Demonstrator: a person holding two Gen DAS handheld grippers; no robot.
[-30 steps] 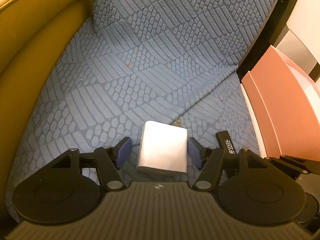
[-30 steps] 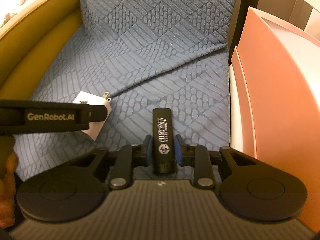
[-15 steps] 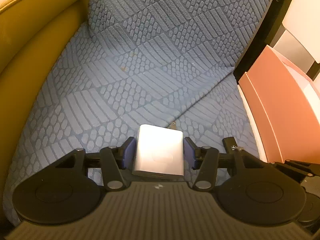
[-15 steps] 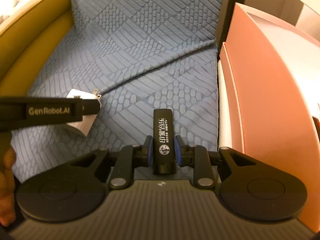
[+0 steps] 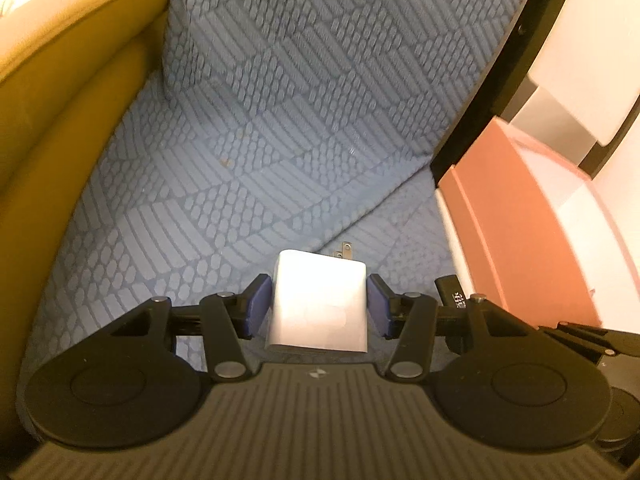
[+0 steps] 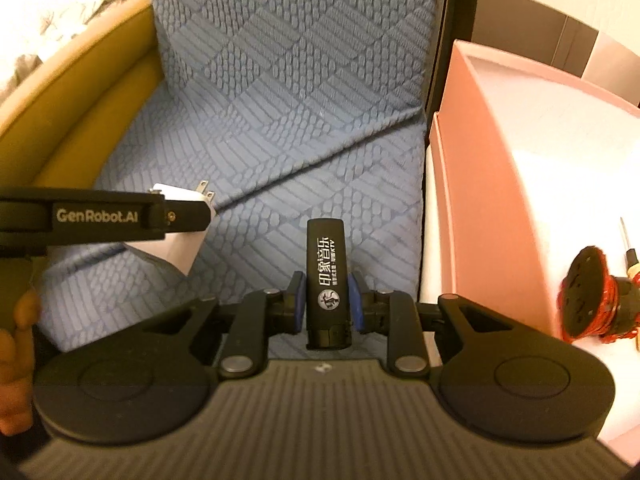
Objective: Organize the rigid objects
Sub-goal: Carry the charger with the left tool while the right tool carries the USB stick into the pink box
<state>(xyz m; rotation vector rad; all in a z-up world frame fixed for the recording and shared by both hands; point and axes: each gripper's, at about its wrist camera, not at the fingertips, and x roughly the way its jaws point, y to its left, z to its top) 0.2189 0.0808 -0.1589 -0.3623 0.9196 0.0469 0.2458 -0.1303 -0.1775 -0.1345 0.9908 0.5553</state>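
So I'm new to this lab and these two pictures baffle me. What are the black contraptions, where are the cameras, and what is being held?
They are hand-held grippers, one in each of a person's hands, with a camera looking along the fingers. In the left camera's picture, the left gripper is clamped on a white plug adapter. In the right camera's picture, the right gripper is clamped on a black lighter. Below is a blue cushion; beside it stands a pink box already holding a black-and-red object.

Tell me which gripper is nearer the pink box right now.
Right. The right gripper, shut on the black lighter, is just beside the pink box wall. The left gripper, holding the white charger, sits farther out over the blue cushion.
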